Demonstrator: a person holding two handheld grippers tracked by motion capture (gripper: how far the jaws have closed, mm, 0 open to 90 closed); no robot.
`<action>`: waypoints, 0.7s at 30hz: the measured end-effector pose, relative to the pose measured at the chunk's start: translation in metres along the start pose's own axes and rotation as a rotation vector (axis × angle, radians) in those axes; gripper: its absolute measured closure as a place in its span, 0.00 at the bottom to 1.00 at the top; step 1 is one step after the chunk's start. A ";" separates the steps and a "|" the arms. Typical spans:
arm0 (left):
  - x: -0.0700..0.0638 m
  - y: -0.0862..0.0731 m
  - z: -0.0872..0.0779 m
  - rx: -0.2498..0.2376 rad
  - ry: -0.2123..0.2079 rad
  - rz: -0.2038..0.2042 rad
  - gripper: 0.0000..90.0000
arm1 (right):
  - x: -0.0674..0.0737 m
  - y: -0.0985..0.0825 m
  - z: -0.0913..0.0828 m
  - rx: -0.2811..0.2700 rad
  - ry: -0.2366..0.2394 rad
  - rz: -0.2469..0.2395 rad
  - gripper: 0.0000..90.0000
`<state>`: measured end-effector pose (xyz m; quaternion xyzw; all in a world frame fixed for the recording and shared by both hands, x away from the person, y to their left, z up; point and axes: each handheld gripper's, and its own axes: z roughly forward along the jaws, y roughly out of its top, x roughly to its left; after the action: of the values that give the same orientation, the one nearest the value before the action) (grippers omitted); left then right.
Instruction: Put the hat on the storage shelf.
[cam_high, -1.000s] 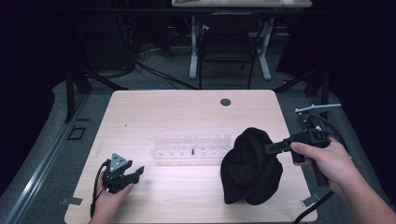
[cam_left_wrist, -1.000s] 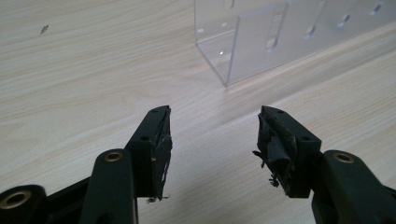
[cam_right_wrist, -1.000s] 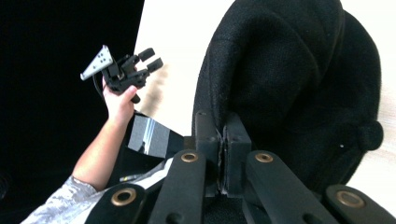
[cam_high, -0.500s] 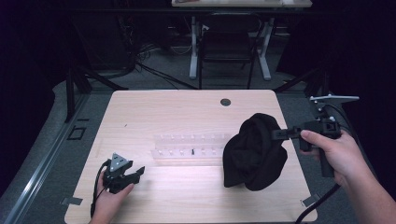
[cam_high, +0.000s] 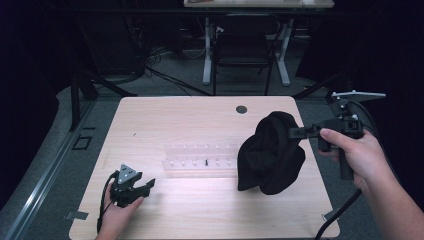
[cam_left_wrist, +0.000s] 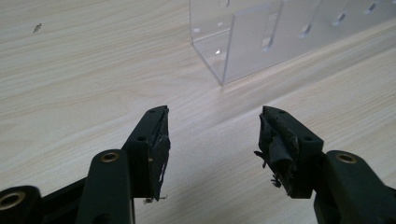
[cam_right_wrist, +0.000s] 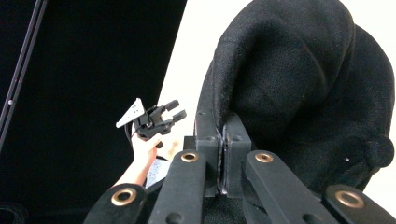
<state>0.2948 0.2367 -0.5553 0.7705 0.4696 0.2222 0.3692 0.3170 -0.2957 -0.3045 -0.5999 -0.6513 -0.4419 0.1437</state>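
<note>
I am holding my left gripper (cam_high: 149, 184) low at about seven o'clock on the wooden table (cam_high: 200, 120), near its front edge, my hand resting on the wood. Its jaws are standing apart with nothing between them; in the left gripper view (cam_left_wrist: 212, 135) I am seeing only bare table through the gap, with worn black padding on the inner faces.

Just beyond that gripper, toward the table's middle, a clear plastic rack (cam_high: 200, 159) is lying lengthwise, its slotted wall (cam_left_wrist: 261, 37) rising past my left jaws at about one o'clock in the left gripper view.

At about three o'clock on the table I am gripping a black knit cap (cam_high: 270, 152) with my right gripper (cam_high: 295, 133). The jaws are pressed together on a fold of the fabric near the cap's top; in the right gripper view (cam_right_wrist: 224, 140) the two pads are meeting with cloth pinched at their tips, and the cap (cam_right_wrist: 299, 93) is bulging up and to the right of them. The cap is hanging from that pinch, its lower end drooping toward the table just right of the rack; I cannot tell whether it is touching the wood.

Farther off, a round dark grommet (cam_high: 241, 109) is sitting near the table's far edge at twelve o'clock.
</note>
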 end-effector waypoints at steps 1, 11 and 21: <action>0.000 0.000 0.000 0.001 0.001 0.000 0.48 | 0.002 0.003 0.000 0.000 0.008 -0.002 0.98; 0.000 0.000 0.000 0.000 -0.006 -0.005 0.48 | 0.008 0.013 0.005 -0.029 0.020 -0.019 0.98; 0.000 0.000 0.000 0.001 -0.006 -0.003 0.48 | 0.015 0.026 0.012 -0.065 0.037 -0.043 0.98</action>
<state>0.2951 0.2370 -0.5553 0.7706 0.4700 0.2191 0.3704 0.3414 -0.2803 -0.2899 -0.5820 -0.6464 -0.4769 0.1267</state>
